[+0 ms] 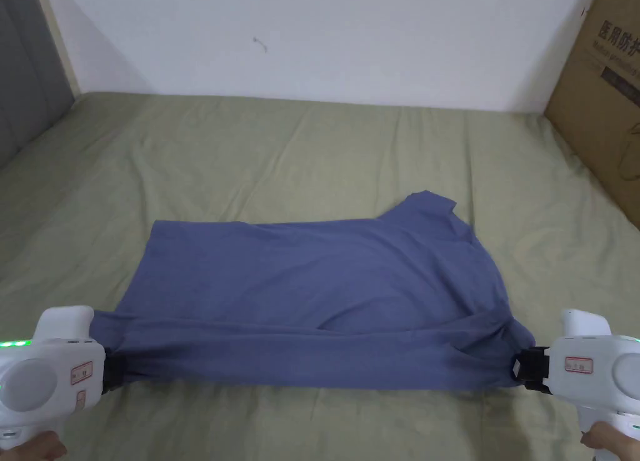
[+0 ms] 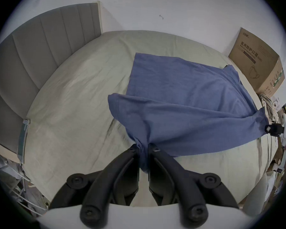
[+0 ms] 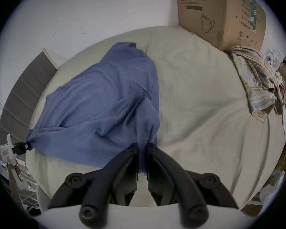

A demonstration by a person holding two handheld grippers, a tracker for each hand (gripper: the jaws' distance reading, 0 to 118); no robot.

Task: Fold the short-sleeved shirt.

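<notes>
Bed (image 1: 262,150) with a pale green sheet, white wall behind, a cardboard box (image 1: 603,87) at the far right corner, a plaid cloth (image 3: 254,77) bundled near it. The shirt (image 1: 312,281), blue, lies across the near middle of the sheet, its far part flat, its near edge lifted and stretched between our two grippers.

Handling, as we judge it: thin, light, limp fabric; it sags between holds and wrinkles easily, so it needs gentle tension rather than force. It is not fragile and shows no sign of slipping. The best holds look like the outer corners of an edge, which is where we have it.

Left gripper (image 1: 111,370): jaws clenched on a bunched corner at the shirt's near left end. The left gripper view shows cloth pinched between both jaws. Right gripper (image 1: 520,368): jaws likewise clamped on the near right corner. Both sit low at the near side of the bed, well apart, with the shirt spread between and beyond them.
</notes>
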